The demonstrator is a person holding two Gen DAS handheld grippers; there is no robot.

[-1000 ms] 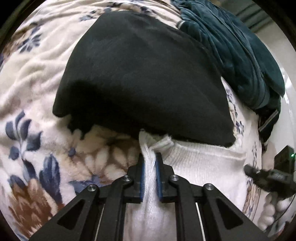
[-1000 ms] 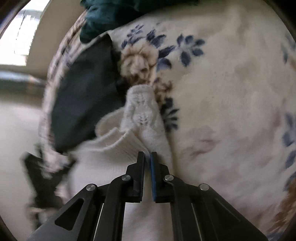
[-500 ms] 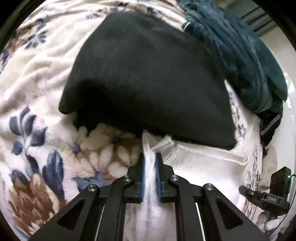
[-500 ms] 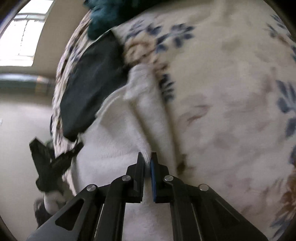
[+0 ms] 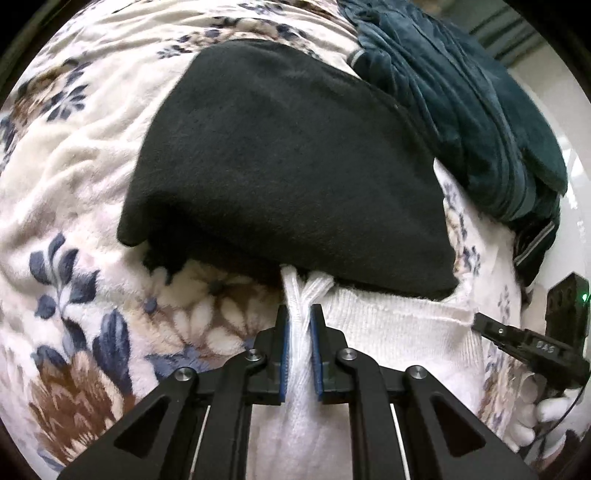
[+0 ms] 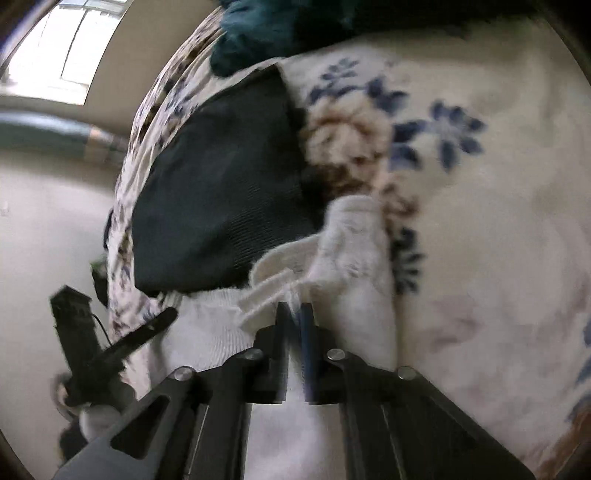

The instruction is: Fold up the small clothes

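Observation:
A white knit garment (image 5: 388, 332) lies on a floral fleece blanket (image 5: 74, 192). My left gripper (image 5: 298, 314) is shut on a bunched corner of it, right at the edge of a folded black garment (image 5: 288, 158). My right gripper (image 6: 294, 314) is shut on another edge of the white garment (image 6: 351, 266), beside its ribbed hem. The black garment (image 6: 221, 192) lies just beyond, to the left in the right wrist view. Each gripper shows in the other's view: the right one (image 5: 517, 339) at the far right, the left one (image 6: 122, 347) at the lower left.
A dark teal velvet garment (image 5: 461, 92) is piled behind the black one, also at the top of the right wrist view (image 6: 266, 33). The floral blanket (image 6: 480, 221) spreads wide to the right. A pale wall and a window (image 6: 59, 48) lie past the bed's left edge.
Both grippers keep their grip on the white garment. The left moved forward toward the black garment's edge. The right swung about, and the white garment's far flap now stands up near the black one.

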